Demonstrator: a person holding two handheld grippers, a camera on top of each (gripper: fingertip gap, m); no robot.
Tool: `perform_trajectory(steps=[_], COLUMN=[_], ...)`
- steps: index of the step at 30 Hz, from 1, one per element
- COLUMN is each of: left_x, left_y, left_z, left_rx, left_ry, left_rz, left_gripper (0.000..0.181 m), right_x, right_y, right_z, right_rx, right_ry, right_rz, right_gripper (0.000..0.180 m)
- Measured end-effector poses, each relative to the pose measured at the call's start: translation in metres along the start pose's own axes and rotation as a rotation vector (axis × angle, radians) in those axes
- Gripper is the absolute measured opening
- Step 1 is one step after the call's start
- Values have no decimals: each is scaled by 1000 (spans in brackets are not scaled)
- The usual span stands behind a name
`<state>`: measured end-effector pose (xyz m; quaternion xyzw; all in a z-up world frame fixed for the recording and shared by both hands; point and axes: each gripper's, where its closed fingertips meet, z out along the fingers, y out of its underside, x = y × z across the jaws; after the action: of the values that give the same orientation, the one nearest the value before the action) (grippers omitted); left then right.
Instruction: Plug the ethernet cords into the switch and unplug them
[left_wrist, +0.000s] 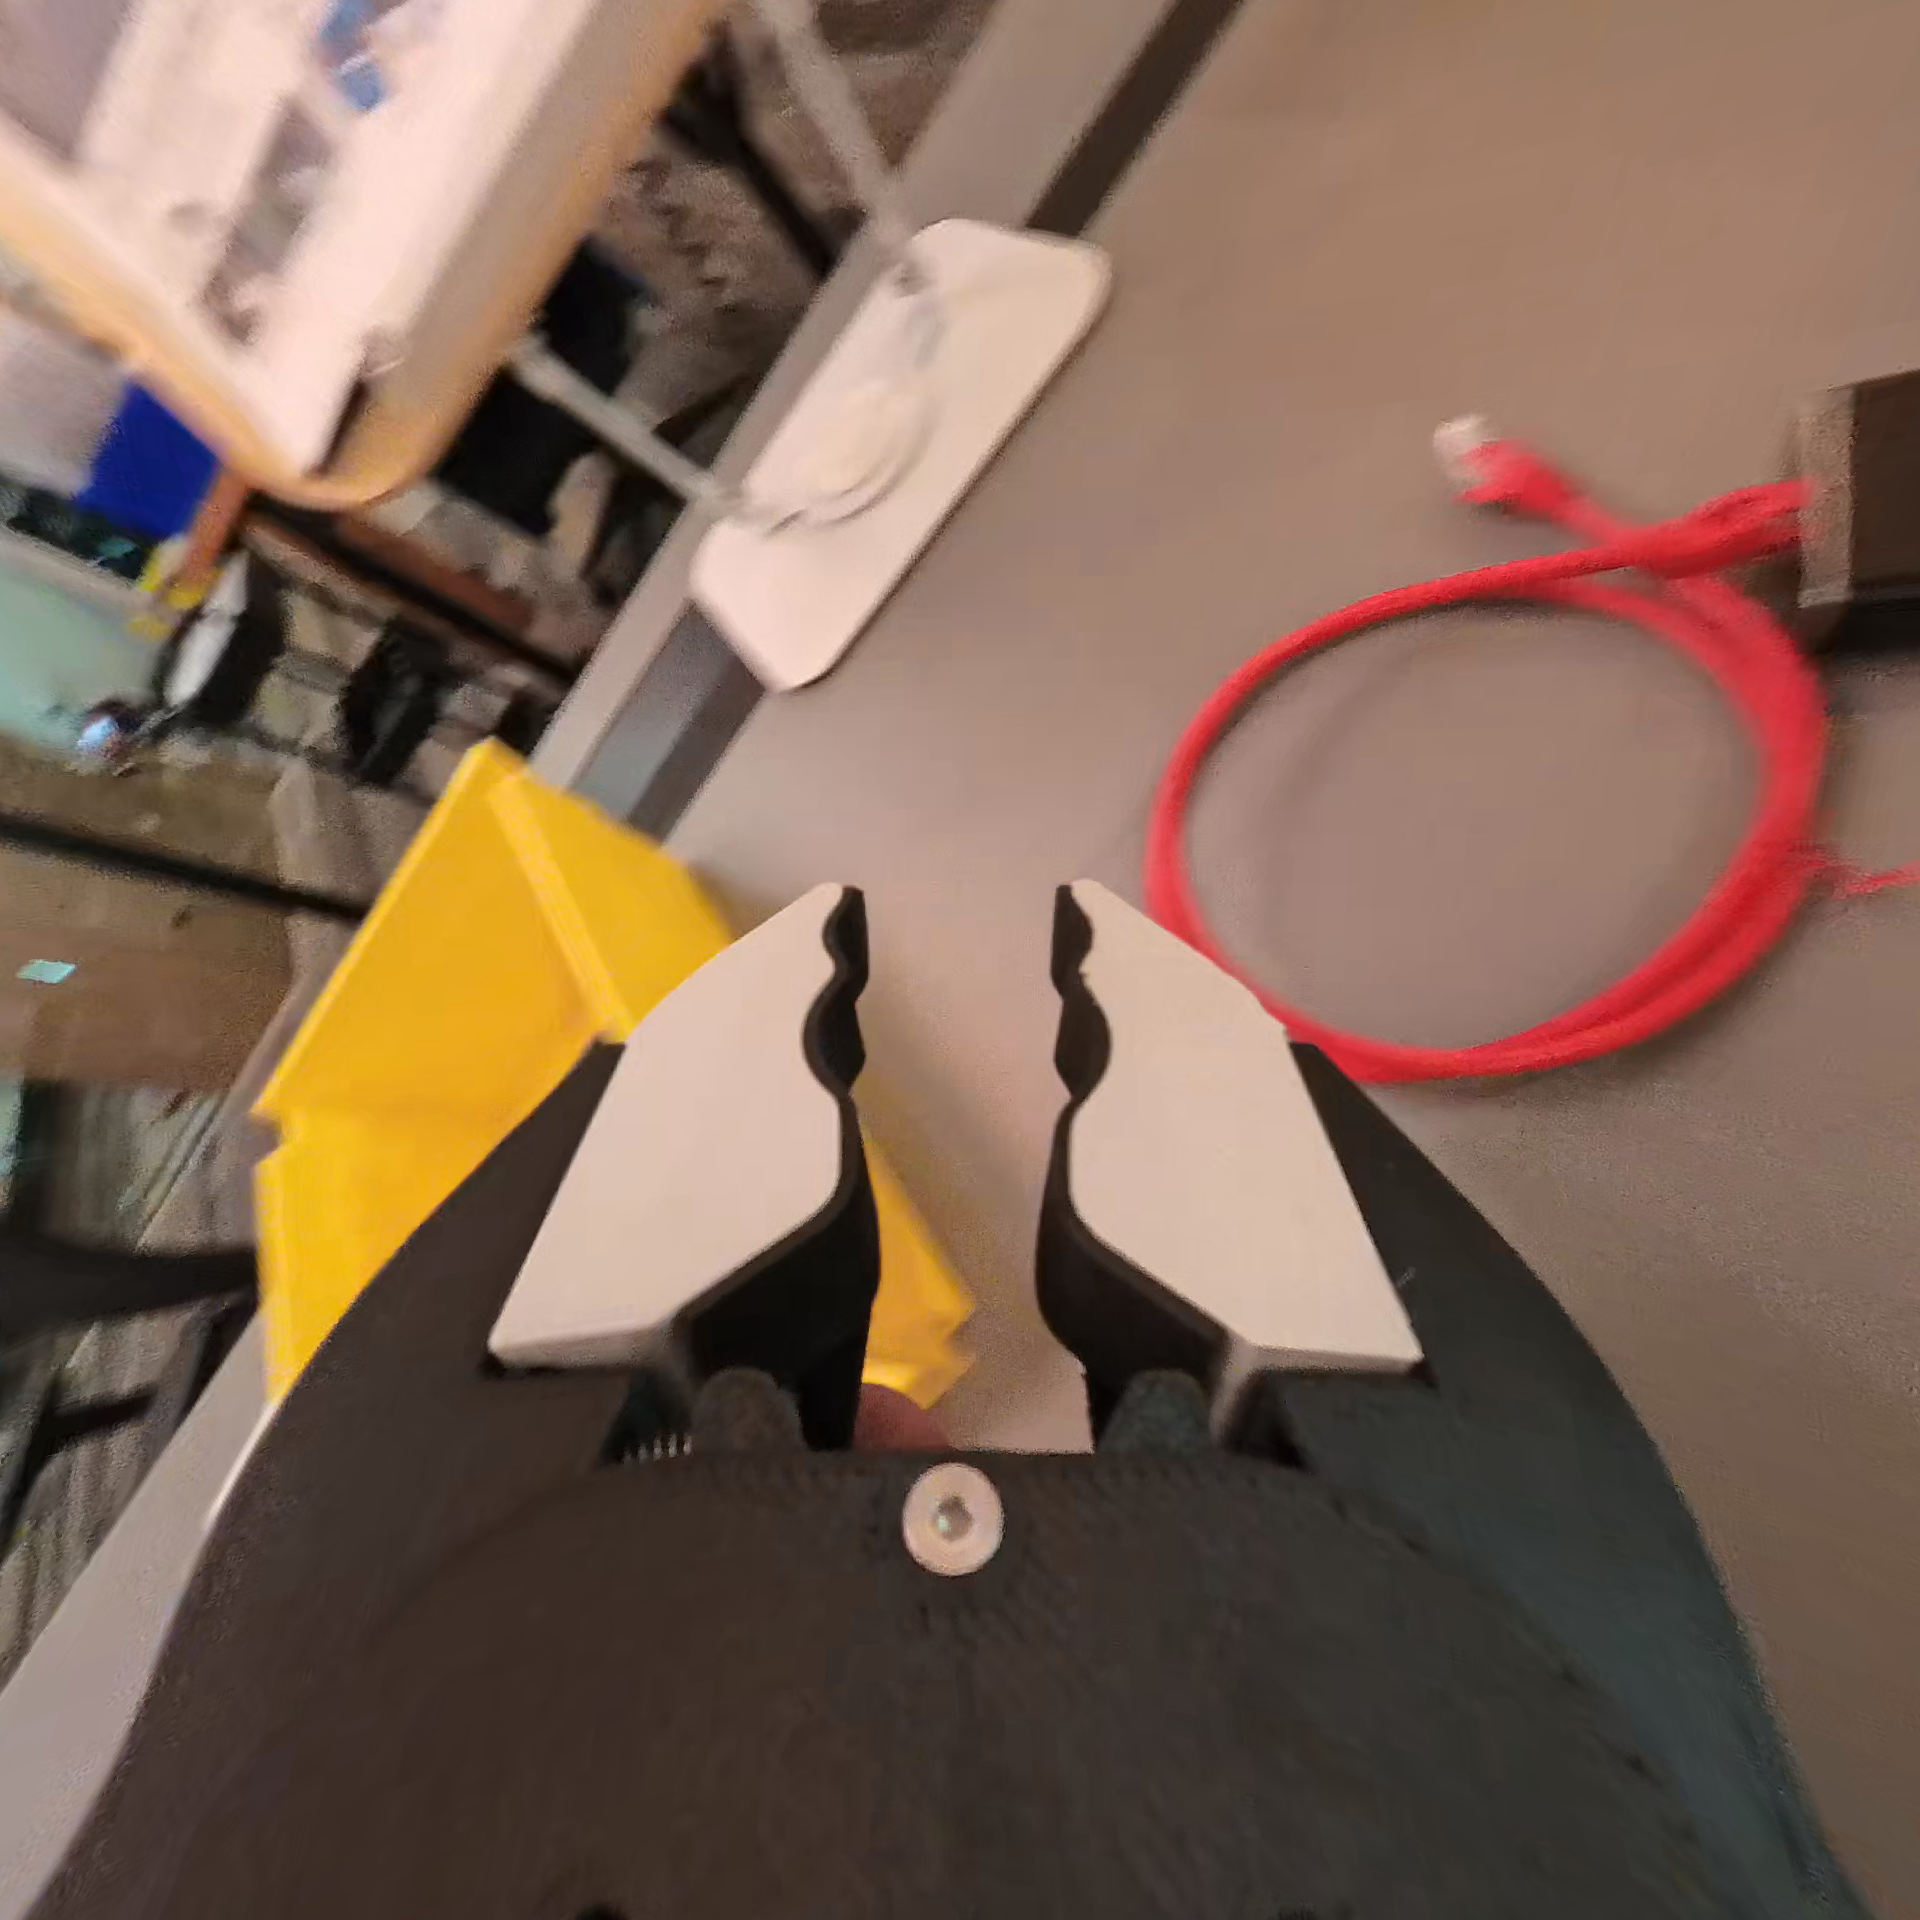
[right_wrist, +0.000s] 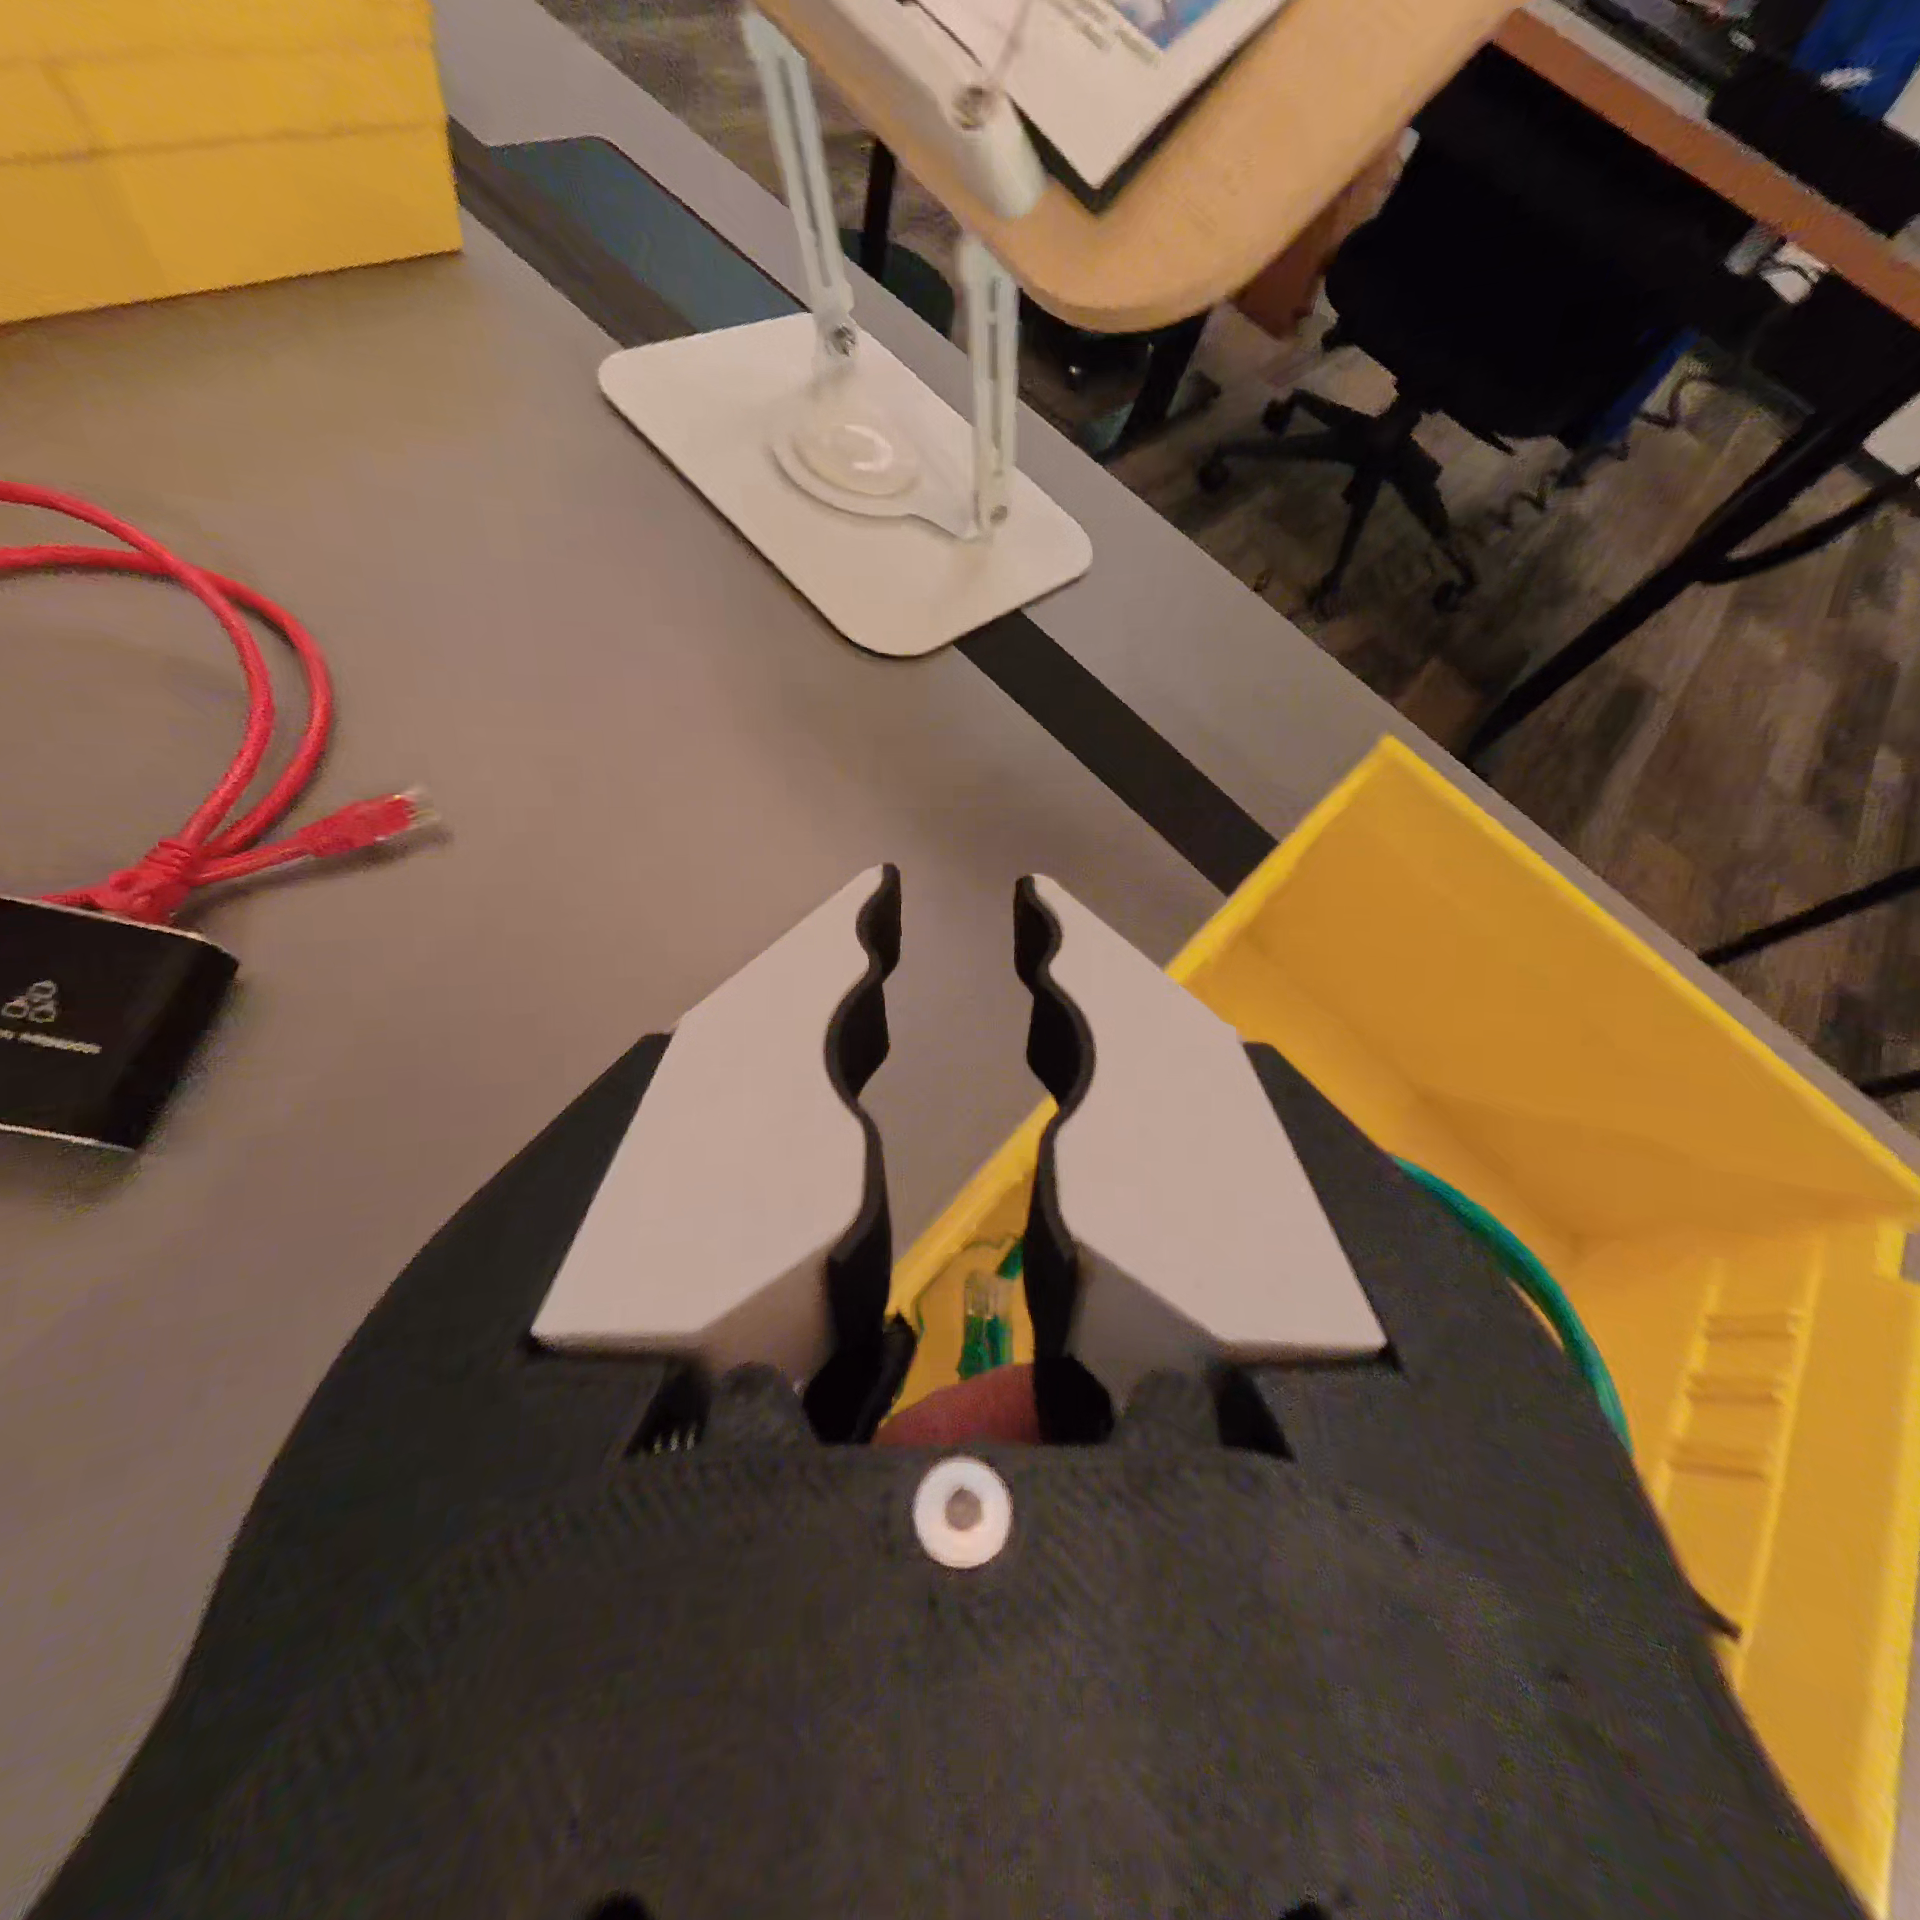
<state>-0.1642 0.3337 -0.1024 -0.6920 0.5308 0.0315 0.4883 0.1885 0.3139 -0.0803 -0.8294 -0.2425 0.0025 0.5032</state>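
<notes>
With one end of the red ethernet cord seemingly in the black switch at mid-left and its other plug loose on the surface, both the left hand-held gripper and the right hand-held gripper are agape and empty, so plugging seems partway done.

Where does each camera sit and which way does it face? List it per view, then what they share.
Left wrist view: on the left gripper, jaws apart, tilted down at the grey table, the red cord and the switch.
Right wrist view: on the right gripper, jaws apart, over the yellow bin holding a green cord.
Shared: red cord, switch, bin, white stand base.
</notes>
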Motion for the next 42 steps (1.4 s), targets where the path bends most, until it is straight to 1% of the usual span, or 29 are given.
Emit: perform_trajectory(steps=[3,5,8,13,16,17,19,20,21,23,25,26,30,35,38,42], left_x=[-70,-107,-142,-157,-146,-145,-140,-139,-144,-147,-155,-160,-189,-223,-225,-215], left_y=[34,56,85,107,140,146,145,146,143,142,132,130,103,55,22,-25], left_z=[-18,-25,-19,24,46,51,62,67,69,69,64,59,29,-22,-45,-63], left_rx=[-64,-96,-207,-298,-478,-501,-469,-465,-451,-446,-396,-388,-268,-91,-13,42], left_ry=[-177,-249,-300,-210,-77,-72,-60,-68,-109,-140,-208,-234,-390,-550,-570,-570], left_rz=[-52,-94,16,145,273,322,357,367,393,414,405,390,304,203,193,216], left_gripper=[34,35,40,46,57,57,43,26,12,10,8,7,5,5,5,5], right_x=[-22,-34,-50,-63,-66,-68,-70,-71,-72,-72,-72,-72,-70,-73,-84,-114], right_y=[-13,-23,-39,-56,-63,-65,-66,-67,-67,-66,-66,-67,-70,-85,-96,-119], right_z=[9,16,28,44,53,56,60,63,65,69,69,69,64,54,48,37], right_rx=[-1,15,46,66,85,89,94,93,93,90,95,99,113,162,197,288], right_ry=[-25,-45,-80,-111,-127,-136,-148,-152,-155,-161,-163,-164,-157,-161,-190,-305], right_rz=[-94,-119,-129,-160,-160,-157,-156,-156,-157,-154,-152,-152,-150,-147,-153,-123], right_gripper=[19,19,18,18,18,18,18,18,18,18,18,18,18,18,19,24])
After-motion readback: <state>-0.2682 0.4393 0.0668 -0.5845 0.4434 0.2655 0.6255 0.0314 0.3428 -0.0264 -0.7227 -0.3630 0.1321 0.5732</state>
